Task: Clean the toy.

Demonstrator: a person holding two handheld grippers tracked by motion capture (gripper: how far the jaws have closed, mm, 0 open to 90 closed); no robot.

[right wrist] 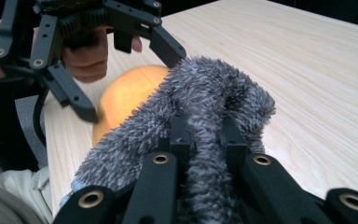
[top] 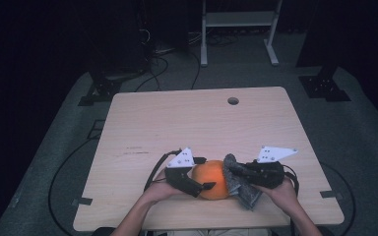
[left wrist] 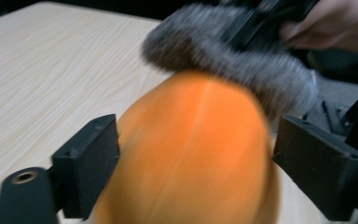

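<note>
A round orange fruit [top: 210, 178] sits near the front edge of the pale wooden table [top: 187, 123]. My left gripper [top: 204, 173] stands open around it, one jaw on each side; in the left gripper view the orange fruit [left wrist: 191, 154] fills the gap between the black pads [left wrist: 91, 163], blurred. My right gripper [top: 229, 169] is shut on a grey fuzzy cloth [top: 238, 187] and holds it against the fruit's right side. In the right gripper view the cloth [right wrist: 205, 88] bulges over the jaws, with the fruit [right wrist: 130, 88] and the left gripper [right wrist: 135, 83] behind it.
A round cable hole [top: 233, 101] lies near the table's far edge. The front edge is close under both hands. On the floor beyond stand a white frame [top: 238, 29], black stand bases [top: 325, 86] and loose cables [top: 152, 69].
</note>
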